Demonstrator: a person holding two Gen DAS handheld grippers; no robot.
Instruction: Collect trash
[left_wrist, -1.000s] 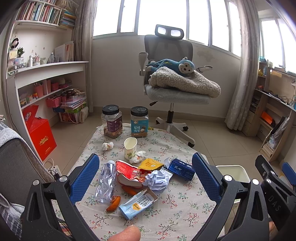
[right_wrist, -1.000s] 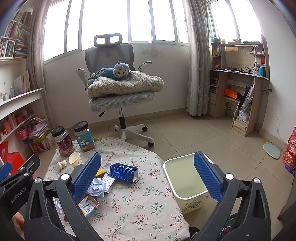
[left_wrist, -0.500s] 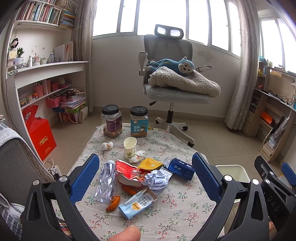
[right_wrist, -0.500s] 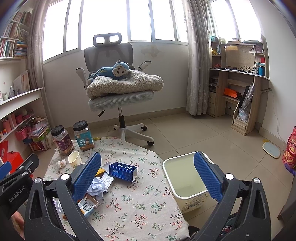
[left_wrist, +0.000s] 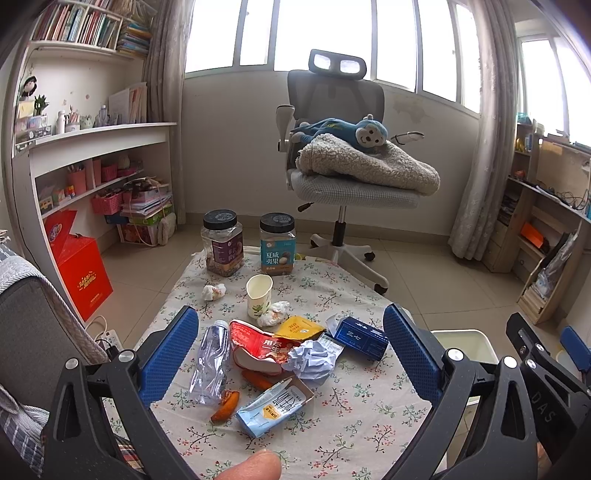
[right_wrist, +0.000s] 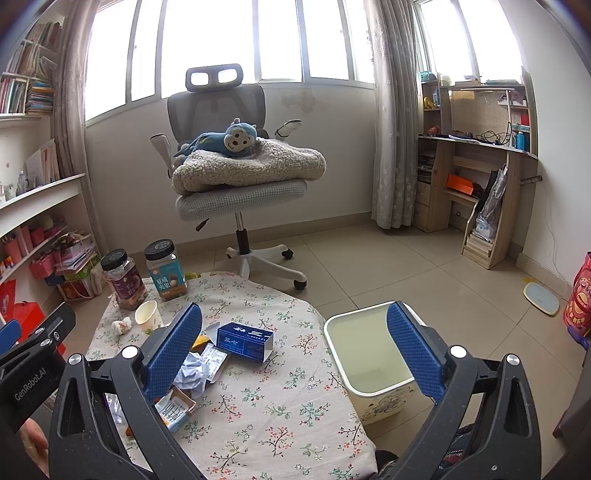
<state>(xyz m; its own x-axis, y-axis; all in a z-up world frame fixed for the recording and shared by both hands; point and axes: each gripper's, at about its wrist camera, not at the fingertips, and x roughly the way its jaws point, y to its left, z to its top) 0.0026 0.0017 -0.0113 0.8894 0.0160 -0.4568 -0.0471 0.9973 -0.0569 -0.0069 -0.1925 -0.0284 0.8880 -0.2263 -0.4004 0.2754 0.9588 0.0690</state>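
Note:
Trash lies in a heap on a low table with a floral cloth (left_wrist: 343, 424): a crushed clear bottle (left_wrist: 208, 362), a red snack bag (left_wrist: 258, 347), a yellow wrapper (left_wrist: 301, 328), crumpled paper (left_wrist: 312, 362), a light blue carton (left_wrist: 273, 406), a dark blue box (left_wrist: 362, 338), orange peel (left_wrist: 225, 404) and a paper cup (left_wrist: 258, 299). My left gripper (left_wrist: 291, 362) hovers open above the heap, holding nothing. My right gripper (right_wrist: 295, 354) is open too, above the table's right edge, between the blue box (right_wrist: 245, 341) and a cream waste bin (right_wrist: 369, 365) on the floor.
Two black-lidded jars (left_wrist: 223, 242) (left_wrist: 277, 243) stand at the table's far edge, with small paper wads (left_wrist: 213, 291) near them. An office chair (left_wrist: 347, 192) carrying a blanket and a plush monkey stands behind. Shelves line the left wall, a desk (right_wrist: 480, 192) the right.
Both grippers have drifted very slightly; the view has barely shifted. The trash has not moved and both stay open.

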